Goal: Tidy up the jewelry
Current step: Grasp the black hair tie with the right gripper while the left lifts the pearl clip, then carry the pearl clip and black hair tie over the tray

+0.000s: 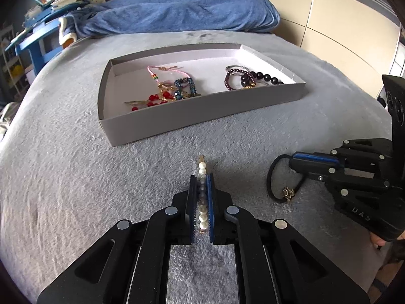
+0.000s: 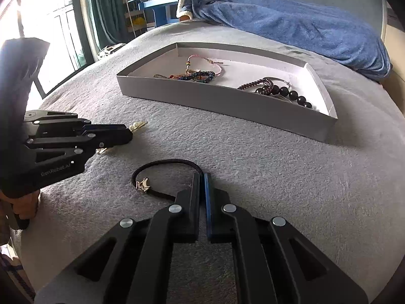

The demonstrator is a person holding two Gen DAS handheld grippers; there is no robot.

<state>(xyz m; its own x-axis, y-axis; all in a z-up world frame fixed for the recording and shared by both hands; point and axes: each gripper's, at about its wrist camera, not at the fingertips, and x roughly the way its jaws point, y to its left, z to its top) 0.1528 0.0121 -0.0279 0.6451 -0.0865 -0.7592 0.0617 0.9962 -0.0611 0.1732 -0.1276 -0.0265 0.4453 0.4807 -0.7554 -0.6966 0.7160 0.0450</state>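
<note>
Lying on fuzzy grey blanket, ahead of both tools: shallow grey cardboard tray holding beaded bracelets. Left gripper pinching a slim pearl hair clip lengthwise, jaws nearly closed. Right gripper clamping tight on a black elastic hair tie with gold charm, loop curving off to its left.

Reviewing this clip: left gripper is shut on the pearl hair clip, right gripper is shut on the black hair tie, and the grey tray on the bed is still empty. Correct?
Not quite. The grey tray is not empty: it already holds several bead bracelets, as both wrist views show. The rest stands: the left gripper is shut on the pearl hair clip, the right gripper on the black hair tie.
</note>
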